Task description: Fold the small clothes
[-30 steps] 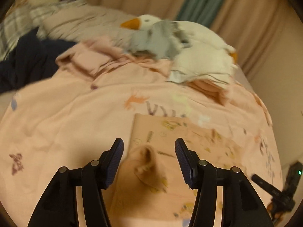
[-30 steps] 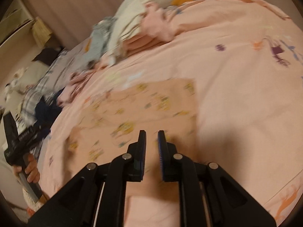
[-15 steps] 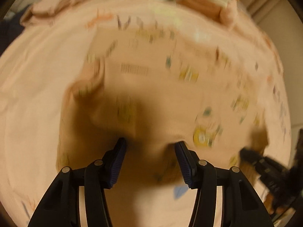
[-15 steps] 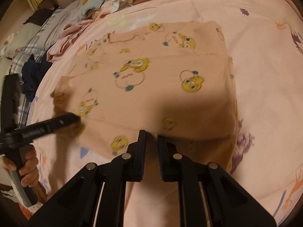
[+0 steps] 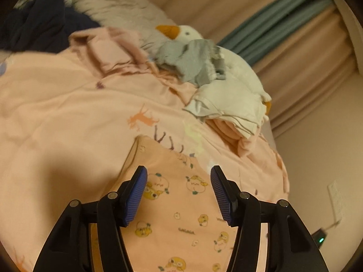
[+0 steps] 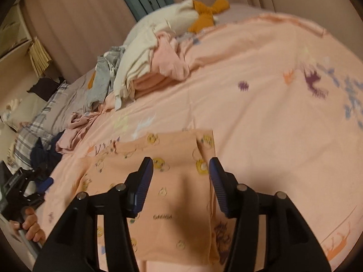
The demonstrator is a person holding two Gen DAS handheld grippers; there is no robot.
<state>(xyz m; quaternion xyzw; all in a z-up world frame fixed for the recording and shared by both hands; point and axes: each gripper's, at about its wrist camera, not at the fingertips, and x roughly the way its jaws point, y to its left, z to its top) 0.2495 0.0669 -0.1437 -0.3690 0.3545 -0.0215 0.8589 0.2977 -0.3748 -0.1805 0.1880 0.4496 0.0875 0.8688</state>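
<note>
Right wrist: garment (image 6: 172, 195) beneath tool (image 6: 181, 165)

1. Left gripper (image 5: 179, 192): tilted downward, jaws parted to a middling gap, blue ribbed pads (image 5: 136, 195) pressing on nothing.
2. Right gripper (image 6: 181, 181): angled more steeply down, jaws just opened from near closed, standing apart with nothing clamped between them.
3. Left hand (image 6: 29, 227), seen at the lower left edge of the right wrist view: fingers curled around the black handle of its gripper.
</note>
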